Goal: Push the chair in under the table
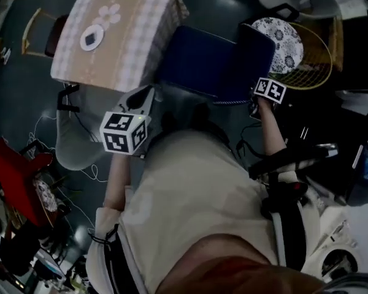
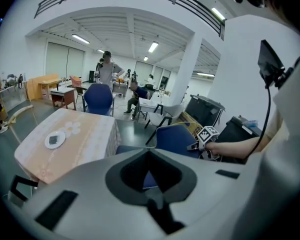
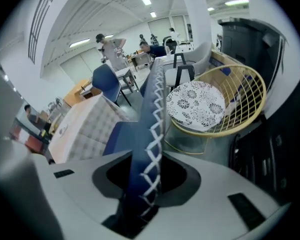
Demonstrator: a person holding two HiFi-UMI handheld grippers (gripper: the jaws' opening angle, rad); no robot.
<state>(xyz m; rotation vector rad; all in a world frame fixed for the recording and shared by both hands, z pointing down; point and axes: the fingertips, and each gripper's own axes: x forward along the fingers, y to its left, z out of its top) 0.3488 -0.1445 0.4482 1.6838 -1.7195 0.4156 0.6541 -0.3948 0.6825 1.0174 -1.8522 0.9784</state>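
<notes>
Blue chair (image 1: 202, 63) faces the tabletop (image 1: 135, 48), seat front at its edge, backrest toward the person. Right hand-held gripper (image 1: 256, 94), angled steeply down, clamps the backrest's top edge. Left hand-held gripper (image 1: 149, 94) hovers near the seat, jaws together and empty.

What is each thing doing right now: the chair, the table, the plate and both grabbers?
chair: upright, not pushed in yet.
table: standing, cloth on.
plate: flat on the table.
left gripper: shut, empty.
right gripper: shut on the chair's back.
</notes>
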